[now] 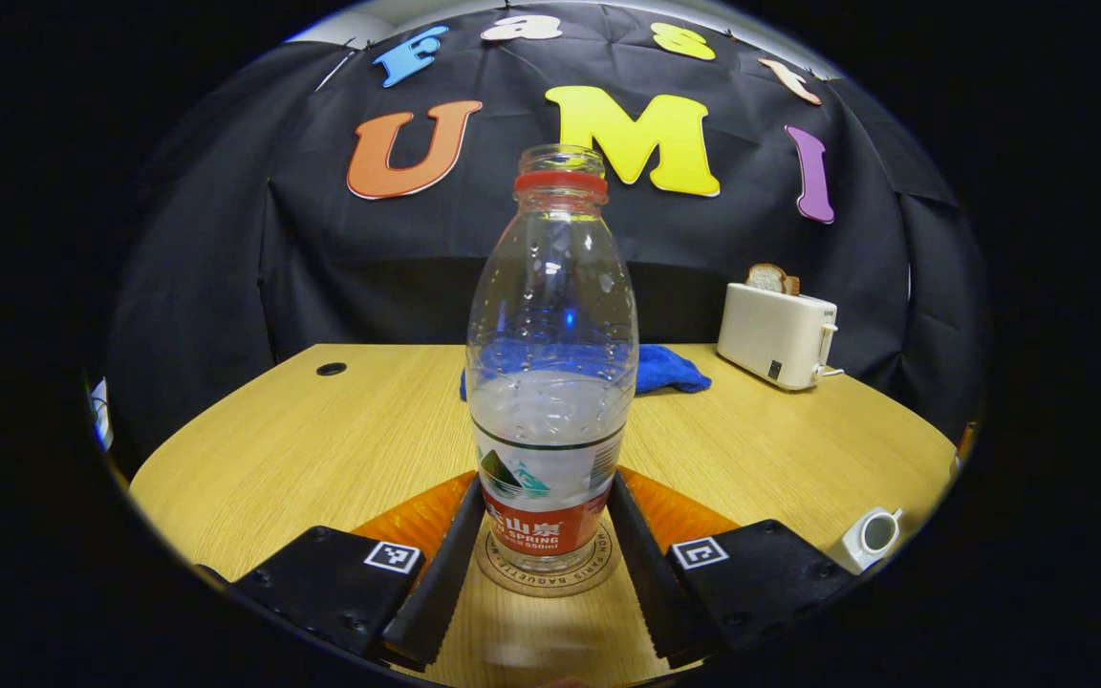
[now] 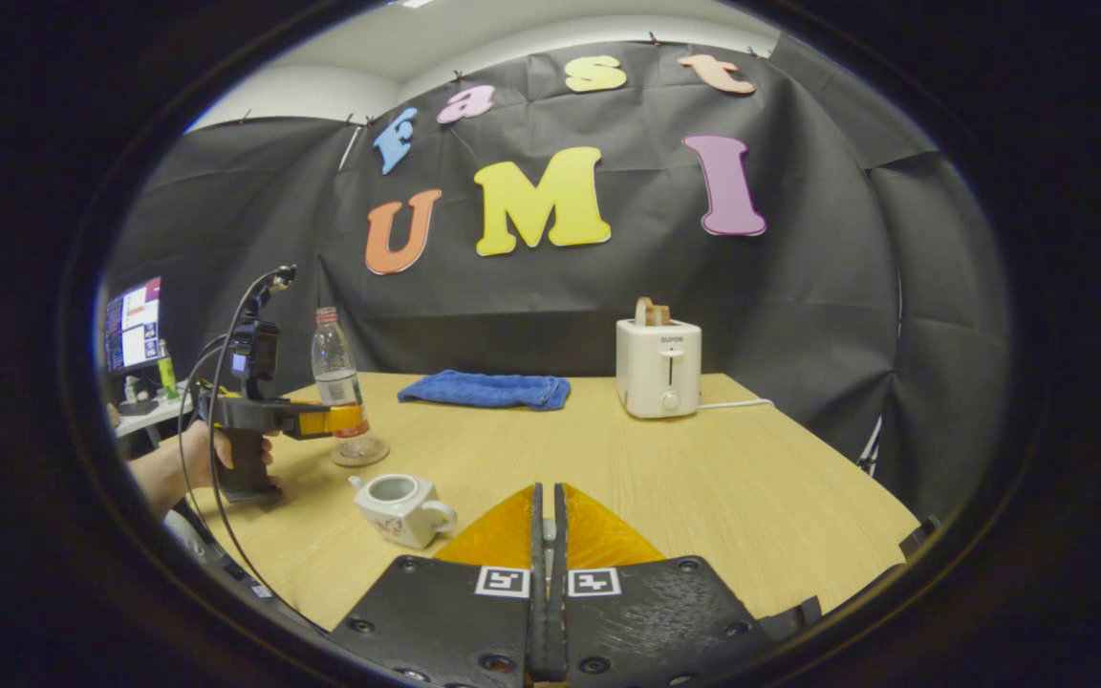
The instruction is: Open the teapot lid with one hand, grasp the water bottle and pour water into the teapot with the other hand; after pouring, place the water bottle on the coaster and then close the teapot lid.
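Clear plastic water bottle stands upright on the coaster, neck straight up, between the left gripper fingers, which look spread beside it. Back straight off without nudging it. Right gripper fingers are pressed together; the teapot sits lidless on the table.

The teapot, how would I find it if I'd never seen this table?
Start at the wooden table, then find the water bottle on its coaster. Just nearer sits the teapot: small, white, squat, its top open, unlike the tall clear bottle.
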Tool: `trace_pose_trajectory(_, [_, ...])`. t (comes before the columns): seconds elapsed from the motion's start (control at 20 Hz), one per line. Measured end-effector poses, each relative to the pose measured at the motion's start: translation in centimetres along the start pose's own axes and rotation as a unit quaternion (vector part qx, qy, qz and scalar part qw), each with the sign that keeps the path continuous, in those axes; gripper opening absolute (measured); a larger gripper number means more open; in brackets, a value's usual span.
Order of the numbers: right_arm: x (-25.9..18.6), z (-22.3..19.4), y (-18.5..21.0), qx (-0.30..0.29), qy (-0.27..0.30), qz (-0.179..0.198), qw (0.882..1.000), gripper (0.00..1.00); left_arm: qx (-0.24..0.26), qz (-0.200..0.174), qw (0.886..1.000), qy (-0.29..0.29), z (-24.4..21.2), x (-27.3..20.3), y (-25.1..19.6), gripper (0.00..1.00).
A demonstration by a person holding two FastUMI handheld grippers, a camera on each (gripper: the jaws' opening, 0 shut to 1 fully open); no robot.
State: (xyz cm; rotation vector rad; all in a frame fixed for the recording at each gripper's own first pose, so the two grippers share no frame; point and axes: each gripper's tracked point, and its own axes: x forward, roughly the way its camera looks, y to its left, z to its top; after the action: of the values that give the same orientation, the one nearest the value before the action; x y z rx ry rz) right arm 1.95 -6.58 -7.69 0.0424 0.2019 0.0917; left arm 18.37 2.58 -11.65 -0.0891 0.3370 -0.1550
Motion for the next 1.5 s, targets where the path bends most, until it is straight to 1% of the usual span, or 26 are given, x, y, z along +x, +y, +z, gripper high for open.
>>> trace_pose_trajectory(0.2, [-0.1,0.2,0.2,-0.005,-0.003,0.0,1.0,0.0,0.004,-0.004,1.0,0.005,0.0,0.2,-0.1,0.81])
trace_pose_trajectory(0.3, [-0.1,0.1,0.2,-0.006,-0.002,0.001,1.0,0.0,0.004,-0.007,1.0,0.015,-0.5,-0.1,-0.5,0.87])
trace_pose_trajectory(0.35, [-0.1,0.2,0.3,-0.006,-0.002,0.001,1.0,0.0,0.002,-0.009,1.0,0.017,-0.6,-0.1,-0.5,0.93])
trace_pose_trajectory(0.4, [-0.2,0.2,0.3,-0.006,-0.003,0.002,1.0,0.0,0.001,-0.008,1.0,0.019,-0.7,-0.2,-0.4,0.95])
trace_pose_trajectory(0.45, [-0.3,0.3,0.5,-0.007,-0.003,0.003,1.0,0.0,-0.002,-0.009,1.0,0.019,-0.7,-0.5,-0.5,1.0])
trace_pose_trajectory(0.55, [-0.2,0.5,0.8,-0.008,-0.005,0.005,1.0,0.0,-0.011,-0.007,1.0,0.028,-1.1,-1.4,-0.3,1.0])
trace_pose_trajectory(0.75, [0.1,1.1,2.5,-0.015,-0.012,0.022,1.0,0.0,-0.038,0.001,0.998,0.047,-2.7,-5.4,0.6,1.0])
trace_pose_trajectory(0.95, [1.5,2.1,5.2,-0.024,-0.022,0.047,0.998,0.0,-0.028,0.034,0.999,0.008,-2.0,-10.5,3.4,1.0])
trace_pose_trajectory(1.1, [3.2,2.7,8.1,-0.028,-0.027,0.075,0.996,0.0,-0.025,0.061,0.997,-0.029,-0.6,-13.8,5.2,1.0])
trace_pose_trajectory(1.3, [5.8,2.5,11.3,-0.025,-0.026,0.112,0.993,0.0,-0.02,0.093,0.993,-0.067,0.8,-16.9,7.2,0.99])
trace_pose_trajectory(1.5, [7.4,1.9,13.1,-0.027,-0.027,0.134,0.99,0.0,-0.007,0.125,0.988,-0.085,1.5,-19.0,8.7,0.99])
